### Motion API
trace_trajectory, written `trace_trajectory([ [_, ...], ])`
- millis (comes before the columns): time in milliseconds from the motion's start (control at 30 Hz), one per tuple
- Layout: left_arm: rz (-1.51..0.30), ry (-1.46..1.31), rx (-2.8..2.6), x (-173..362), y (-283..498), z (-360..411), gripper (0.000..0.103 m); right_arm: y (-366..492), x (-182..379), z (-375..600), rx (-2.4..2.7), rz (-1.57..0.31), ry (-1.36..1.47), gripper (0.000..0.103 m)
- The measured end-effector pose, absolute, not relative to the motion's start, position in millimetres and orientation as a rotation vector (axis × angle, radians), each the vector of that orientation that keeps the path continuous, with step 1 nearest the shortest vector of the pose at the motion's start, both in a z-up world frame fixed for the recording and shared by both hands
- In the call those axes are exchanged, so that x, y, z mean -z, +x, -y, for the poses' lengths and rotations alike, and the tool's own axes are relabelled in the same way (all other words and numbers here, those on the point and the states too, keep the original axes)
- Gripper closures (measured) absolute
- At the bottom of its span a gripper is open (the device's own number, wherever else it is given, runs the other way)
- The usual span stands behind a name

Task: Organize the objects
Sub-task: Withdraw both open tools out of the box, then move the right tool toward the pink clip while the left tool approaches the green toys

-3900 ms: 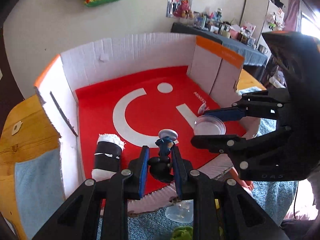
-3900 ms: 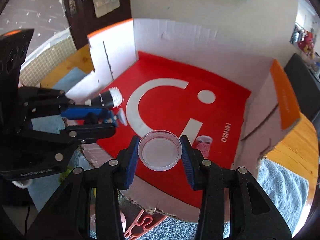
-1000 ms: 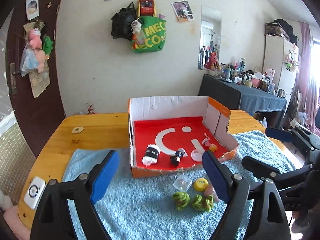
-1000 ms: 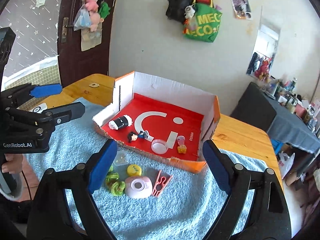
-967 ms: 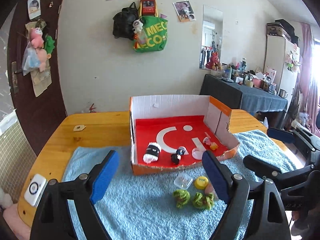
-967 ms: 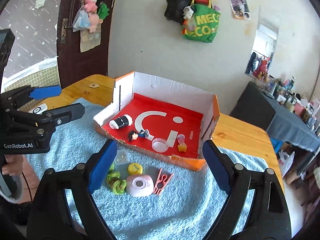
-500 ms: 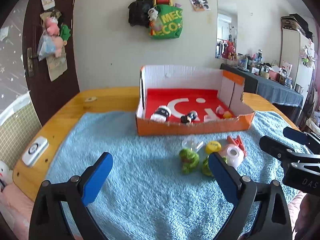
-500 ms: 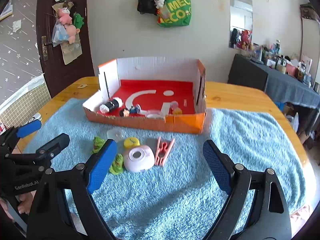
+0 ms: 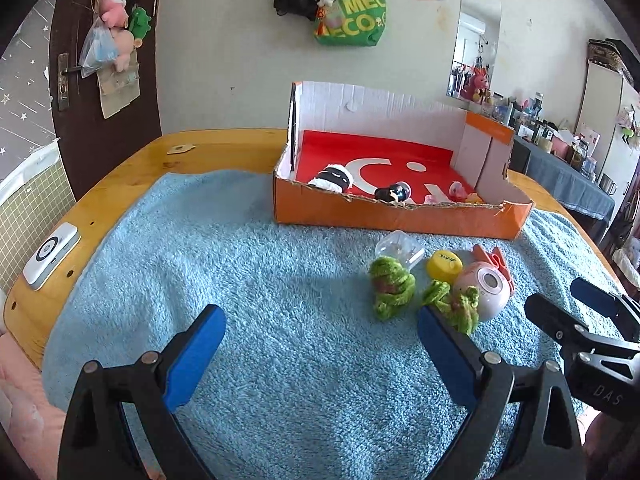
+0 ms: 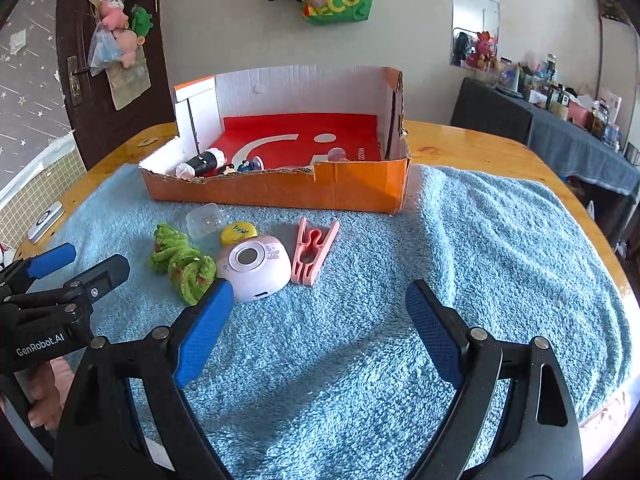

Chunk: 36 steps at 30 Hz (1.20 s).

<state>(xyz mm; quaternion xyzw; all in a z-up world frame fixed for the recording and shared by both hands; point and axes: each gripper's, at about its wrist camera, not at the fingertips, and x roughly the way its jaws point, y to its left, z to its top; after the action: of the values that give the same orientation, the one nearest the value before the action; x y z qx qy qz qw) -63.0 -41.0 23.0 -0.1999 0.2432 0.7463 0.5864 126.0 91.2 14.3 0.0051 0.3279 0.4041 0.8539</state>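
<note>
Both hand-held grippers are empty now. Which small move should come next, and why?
Probably move the right hand-held gripper forward to the pink clothes peg. Its jaws stand open with nothing between them, and the peg lies alone on the blue towel, just outside the orange box, with free space around it. The green yarn pieces lie crowded against the pink round device.

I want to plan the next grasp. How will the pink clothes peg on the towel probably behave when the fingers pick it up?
The pink clothes peg looks like thin moulded plastic, so it is probably light and stiff. It lies flat on the blue towel, so rolling seems unlikely. Its smooth, tapering legs might slip or twist between the pads; gripping across the thicker middle seems safer.
</note>
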Motion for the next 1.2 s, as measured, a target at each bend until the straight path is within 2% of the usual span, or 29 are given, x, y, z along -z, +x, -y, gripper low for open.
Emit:
trace_trajectory([
  [633, -0.742, -0.563, -1.678, -7.9, -75.3, -14.4, 0.005, 199.7, 6.2, -124.6, -0.793, -0.918, 0.066, 0.015],
  [1200, -0.773, -0.545, -1.653, -12.3, -78.4, -26.2, 0.004, 193.4, 6.8, -128.7, -0.796, -0.904, -0.117, 0.015],
])
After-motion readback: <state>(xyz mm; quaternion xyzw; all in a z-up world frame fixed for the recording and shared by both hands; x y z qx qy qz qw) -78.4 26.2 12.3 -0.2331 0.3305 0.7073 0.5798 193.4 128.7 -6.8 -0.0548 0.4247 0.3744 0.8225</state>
